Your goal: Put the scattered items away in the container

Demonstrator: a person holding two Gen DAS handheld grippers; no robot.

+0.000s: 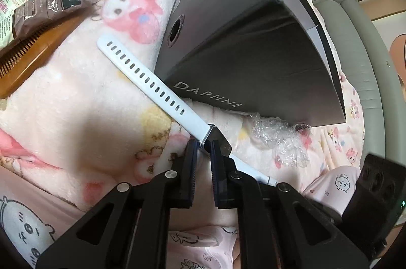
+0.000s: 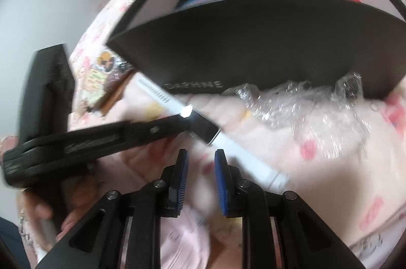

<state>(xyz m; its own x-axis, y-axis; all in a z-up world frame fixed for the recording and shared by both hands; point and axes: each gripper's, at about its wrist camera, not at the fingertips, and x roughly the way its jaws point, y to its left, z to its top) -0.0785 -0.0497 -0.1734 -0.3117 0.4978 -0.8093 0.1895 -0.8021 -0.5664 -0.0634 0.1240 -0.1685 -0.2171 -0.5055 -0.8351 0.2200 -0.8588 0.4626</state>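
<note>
Dark grey DAPHNE shoebox (image 1: 253,40), open-topped, standing on cartoon-print fleece blanket (image 1: 76,96); a few packets already inside, seen over the rim from the right wrist view. Tall near wall and sharp corner close above the pickup spot: likely snag for a dangling strap on the lift. Open room to the left of the box, over bare fleece. Left gripper (image 1: 204,144), jaws narrowed around the case of the white-strapped smartwatch (image 1: 142,76), apparently pinching its edge only; watch lying flat on the blanket, strap tip just beside the box's front wall. Risk: shallow grip on a smooth case, long straps swinging, watch pivoting or slipping out. Right gripper (image 2: 200,155), jaws spread, holding nothing, close to the left gripper; collision risk if both advance. Crumpled clear plastic wrap (image 1: 279,139) against the box base, easily dragged along. Wooden comb (image 1: 28,61) and brown sachet (image 1: 50,7) well apart, top left, still outside.
</note>
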